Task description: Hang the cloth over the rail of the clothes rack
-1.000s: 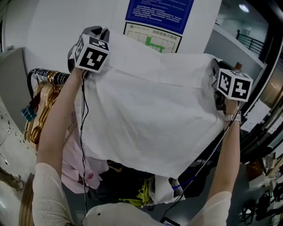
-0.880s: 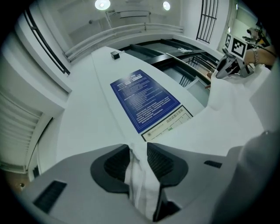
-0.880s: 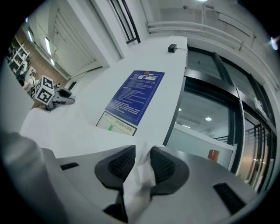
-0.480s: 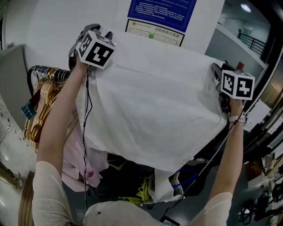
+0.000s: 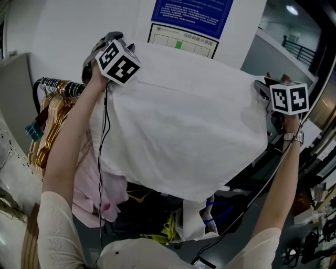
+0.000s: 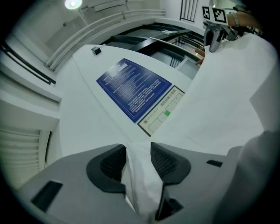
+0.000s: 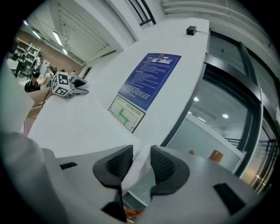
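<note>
Reads as an institutional work hall, not a home: blue notice [image 7: 151, 81] on a white pillar [image 7: 183, 43], evacuation plan [image 7: 127, 113] just below, glazed partitions [image 7: 218, 131] to its right, strip lights [image 7: 57, 37] and shelving [image 7: 26, 46] far left.

Surroundings, wall and left side.
Blue notice [image 5: 191, 10] and floor-plan sign [image 5: 184, 44] are hanging on the white wall [image 5: 68, 37]; gold hangers [image 5: 50, 128] are bunching at left, pink garment [image 5: 92, 194] drooping beneath.

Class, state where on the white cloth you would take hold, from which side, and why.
Grip the white cloth at its two upper corners, coming in from the outer side at each. It hangs spread wide, so corner holds keep the top edge taut.
</note>
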Demonstrator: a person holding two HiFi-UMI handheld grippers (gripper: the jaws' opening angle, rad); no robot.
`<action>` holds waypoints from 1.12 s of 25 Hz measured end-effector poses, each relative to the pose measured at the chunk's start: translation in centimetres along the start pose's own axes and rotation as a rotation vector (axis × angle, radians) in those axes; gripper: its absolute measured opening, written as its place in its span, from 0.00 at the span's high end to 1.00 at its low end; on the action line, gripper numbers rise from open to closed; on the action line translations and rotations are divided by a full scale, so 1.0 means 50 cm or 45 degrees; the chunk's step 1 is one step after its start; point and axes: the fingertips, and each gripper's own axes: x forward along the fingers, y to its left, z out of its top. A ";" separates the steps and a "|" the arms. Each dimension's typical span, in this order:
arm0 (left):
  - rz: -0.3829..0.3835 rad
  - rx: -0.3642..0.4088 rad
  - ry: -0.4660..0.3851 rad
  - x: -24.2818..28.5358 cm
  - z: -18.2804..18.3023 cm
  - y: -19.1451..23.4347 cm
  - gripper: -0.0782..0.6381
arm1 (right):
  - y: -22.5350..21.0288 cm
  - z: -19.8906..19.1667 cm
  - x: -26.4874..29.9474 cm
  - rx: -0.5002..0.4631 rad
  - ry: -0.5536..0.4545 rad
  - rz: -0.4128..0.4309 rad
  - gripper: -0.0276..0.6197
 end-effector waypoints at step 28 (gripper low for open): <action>0.013 0.062 -0.091 -0.016 0.022 -0.006 0.66 | 0.520 0.149 -0.118 -0.476 -0.191 0.386 0.76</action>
